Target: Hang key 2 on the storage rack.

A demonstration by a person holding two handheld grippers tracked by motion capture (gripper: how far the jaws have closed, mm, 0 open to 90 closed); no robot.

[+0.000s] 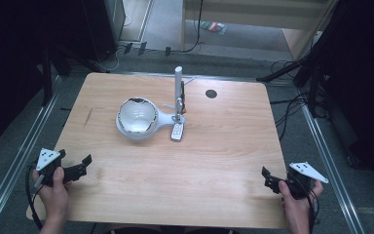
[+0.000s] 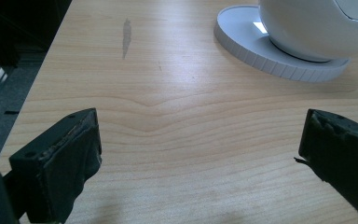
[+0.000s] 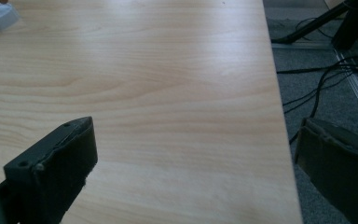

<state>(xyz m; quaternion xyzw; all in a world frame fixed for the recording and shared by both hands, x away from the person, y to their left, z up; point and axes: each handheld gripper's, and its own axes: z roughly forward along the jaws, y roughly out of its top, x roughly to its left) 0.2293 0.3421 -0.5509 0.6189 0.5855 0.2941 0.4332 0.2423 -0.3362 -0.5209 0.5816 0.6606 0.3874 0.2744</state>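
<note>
white lamp (image 1: 137, 118) mid-table, hand-held gripper (image 1: 75, 168) well apart

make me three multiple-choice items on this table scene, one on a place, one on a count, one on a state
1. Where does the white round-headed desk lamp stand on the light wooden table?
A. near the far middle
B. at the near right corner
C. hanging off the left edge

2. How many small white remote controls lie by the lamp's base?
A. none
B. one
C. three

3. How do the jaws of the left gripper and the right gripper stand?
A. both shut on the lamp
B. one open, one shut
C. both open and empty

Key: 1 A, the high view shows the lamp toward the far middle of the table, away from both hands. 2 B, a single remote lies beside the upright white post. 3 C, each gripper view shows two black jaws wide apart with bare wood between.
</note>
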